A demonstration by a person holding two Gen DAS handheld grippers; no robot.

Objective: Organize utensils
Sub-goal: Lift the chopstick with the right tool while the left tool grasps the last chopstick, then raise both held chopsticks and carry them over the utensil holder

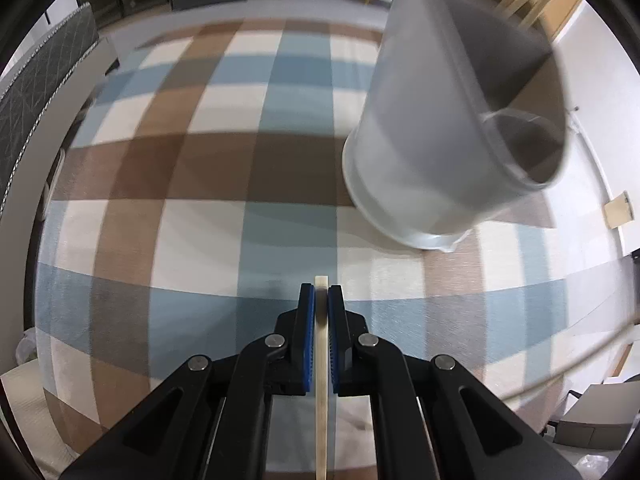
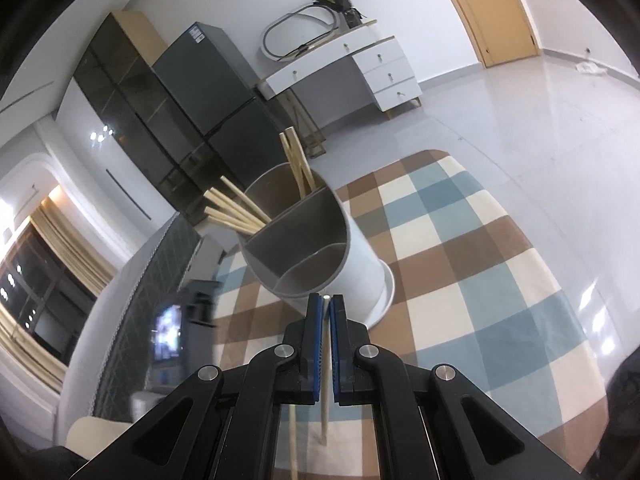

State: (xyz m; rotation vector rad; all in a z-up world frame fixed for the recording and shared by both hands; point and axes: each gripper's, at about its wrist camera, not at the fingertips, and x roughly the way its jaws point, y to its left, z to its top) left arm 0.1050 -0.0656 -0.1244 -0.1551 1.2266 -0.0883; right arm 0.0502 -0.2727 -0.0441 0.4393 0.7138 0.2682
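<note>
Left wrist view: my left gripper (image 1: 321, 294) clamped one chopstick (image 1: 321, 380). My right gripper (image 2: 327, 305) pinched another stick (image 2: 326, 360) beside the holder (image 2: 320, 240).

Domestic interior, living area of a home.
We note a checked rug (image 2: 460, 248) on a glossy tiled floor (image 2: 520, 120), a white drawer desk (image 2: 360, 64) against the wall, a grey refrigerator (image 2: 216, 92) beside dark glass-fronted cabinets (image 2: 128, 120), a wooden door (image 2: 492, 4), and curtained windows (image 2: 52, 240).
</note>
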